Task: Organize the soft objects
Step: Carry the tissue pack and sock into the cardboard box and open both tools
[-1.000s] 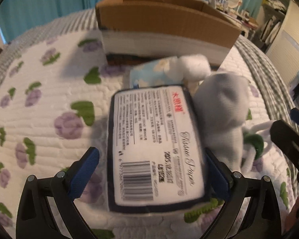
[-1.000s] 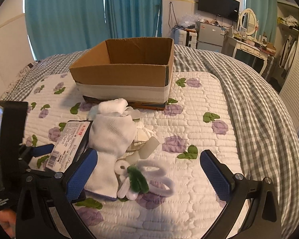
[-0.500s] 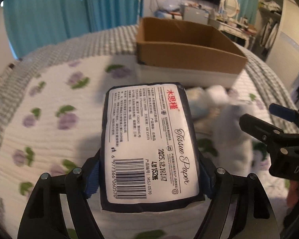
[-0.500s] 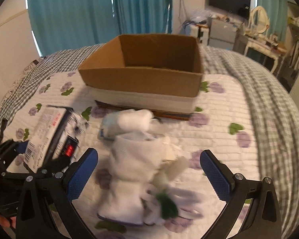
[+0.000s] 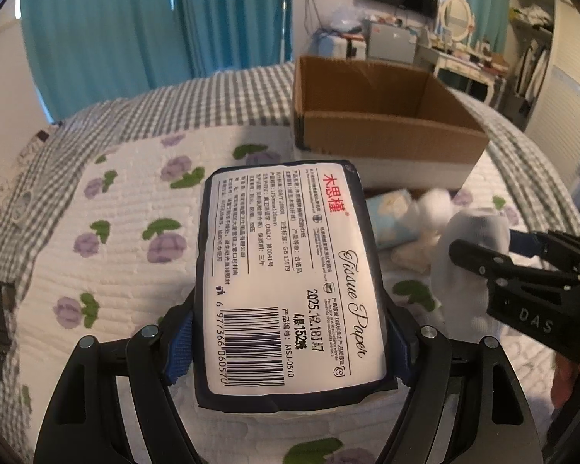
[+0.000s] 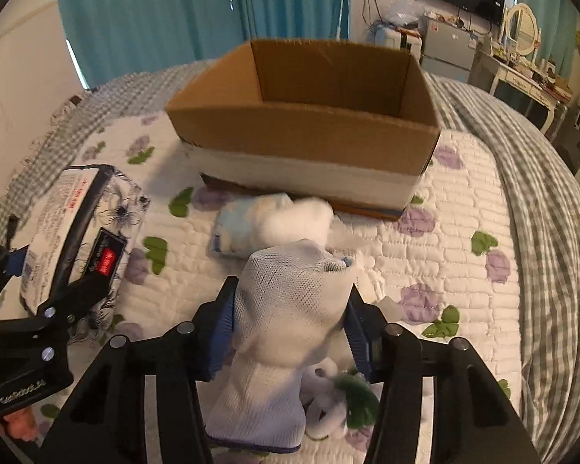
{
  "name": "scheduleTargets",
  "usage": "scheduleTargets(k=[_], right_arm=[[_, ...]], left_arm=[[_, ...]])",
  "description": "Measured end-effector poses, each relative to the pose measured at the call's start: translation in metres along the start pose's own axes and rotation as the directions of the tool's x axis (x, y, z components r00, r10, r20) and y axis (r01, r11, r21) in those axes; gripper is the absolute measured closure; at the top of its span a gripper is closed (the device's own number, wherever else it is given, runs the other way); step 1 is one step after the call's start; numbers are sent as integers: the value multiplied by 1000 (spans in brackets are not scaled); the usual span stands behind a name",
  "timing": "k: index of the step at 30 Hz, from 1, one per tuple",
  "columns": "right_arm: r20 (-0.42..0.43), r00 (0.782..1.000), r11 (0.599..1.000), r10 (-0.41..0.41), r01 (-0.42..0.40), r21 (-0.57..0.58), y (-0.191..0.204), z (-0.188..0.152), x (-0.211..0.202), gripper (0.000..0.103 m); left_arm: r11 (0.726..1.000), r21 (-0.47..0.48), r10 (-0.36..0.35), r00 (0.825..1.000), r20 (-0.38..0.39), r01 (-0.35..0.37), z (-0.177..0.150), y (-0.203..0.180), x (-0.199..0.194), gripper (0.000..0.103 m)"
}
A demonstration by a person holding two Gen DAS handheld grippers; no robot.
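Left tongs (image 5: 290, 342) clamped across the tissue pack (image 5: 290, 282), light and squashy; right tongs (image 6: 288, 332) pinch the limp white mesh sock (image 6: 286, 309) mid-body, likely to sag

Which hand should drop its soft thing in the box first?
Probably the left gripper: its tissue pack is lifted clear, pointing toward the open cardboard box. The right gripper holds a white sock lower.
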State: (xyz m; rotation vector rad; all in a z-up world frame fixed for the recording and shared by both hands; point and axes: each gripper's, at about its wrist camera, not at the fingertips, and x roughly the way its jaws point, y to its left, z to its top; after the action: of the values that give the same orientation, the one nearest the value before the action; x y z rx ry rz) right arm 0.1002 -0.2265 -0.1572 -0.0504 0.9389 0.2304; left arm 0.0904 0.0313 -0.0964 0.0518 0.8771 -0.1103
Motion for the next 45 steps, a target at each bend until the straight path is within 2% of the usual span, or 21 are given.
scheduleTargets(k=[5,11,13,15,16,18,22,26,33,36,38,41,45], right_arm=[[92,995,999,30,-29,-15,0,19,-45,52],[231,973,998,18,-2,-71,-6,68,-105,52],[276,961,996,4,21,-88,-10,93,-118,52],[293,956,995,-12,42,-96,-14,116,-122,53],[297,955,995,-4,35,-97,-16,127,-123,53],[302,953,997,20,5,-81,-27,155,-122,53],[313,949,998,23,-6,-55,-48,197,-109,53],[278,960,999,37,-30,-29,-67,228,-67,53],[154,985,997,73,-78,25,-93,229,29,54],[129,988,996,79,-84,37,-100,222,55,54],[124,989,995,86,-92,39,-102,219,64,54],[118,991,996,70,-75,45,-105,220,69,50],[153,987,996,56,-65,55,-107,222,53,28]], left_arm=[[1000,8,10,997,80,-10,22,-7,-31,25],[1000,6,3,986,169,-4,64,-14,-57,25],[1000,7,6,982,191,-8,81,-16,-58,25],[1000,-7,-23,982,186,24,103,-16,-54,25],[998,-21,-49,983,179,54,117,-16,-49,25],[998,-27,-42,981,189,48,138,-18,-42,25],[1000,16,-13,975,224,10,173,-31,-22,25],[1000,22,-5,981,193,1,199,-40,27,25],[999,51,6,994,108,-11,202,-46,107,25],[998,55,7,994,106,-13,199,-47,123,25],[998,66,-3,995,96,-3,195,-49,130,20],[997,77,4,998,62,-9,195,-54,135,19],[996,89,25,999,49,-29,197,-59,122,18]])
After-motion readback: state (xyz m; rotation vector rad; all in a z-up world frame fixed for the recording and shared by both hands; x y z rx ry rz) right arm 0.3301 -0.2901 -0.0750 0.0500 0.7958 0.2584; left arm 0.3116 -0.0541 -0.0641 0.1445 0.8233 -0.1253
